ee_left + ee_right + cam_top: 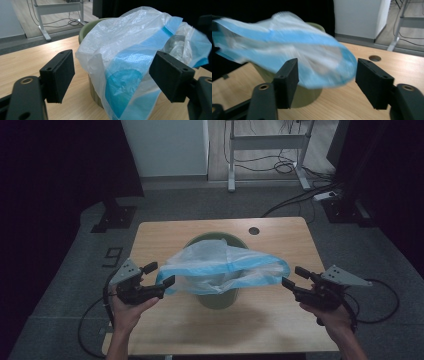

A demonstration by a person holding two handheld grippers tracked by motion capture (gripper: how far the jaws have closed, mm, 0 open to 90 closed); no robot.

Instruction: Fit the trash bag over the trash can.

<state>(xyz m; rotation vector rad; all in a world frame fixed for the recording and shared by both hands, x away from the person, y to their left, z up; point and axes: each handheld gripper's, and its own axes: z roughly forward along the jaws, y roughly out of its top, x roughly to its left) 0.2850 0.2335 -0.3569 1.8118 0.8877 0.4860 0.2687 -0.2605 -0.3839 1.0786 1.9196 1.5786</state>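
Bin-liner fitting: our left hand-held gripper [161, 274] and right hand-held gripper [292, 276], both open, flank the bag [225, 267] between them; we regrip its rim evenly over the bin [218, 298].

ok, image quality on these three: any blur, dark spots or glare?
High view: dim, edges nearly black, table evenly lit, no glare. Left gripper view: sharp on the plastic bag and green bin; the bag's far right edge is soft. Right gripper view: bag motion-blurred, jaws crisp.

High view down over the table [280, 227]; both gripper views close, facing the bag [225, 267]
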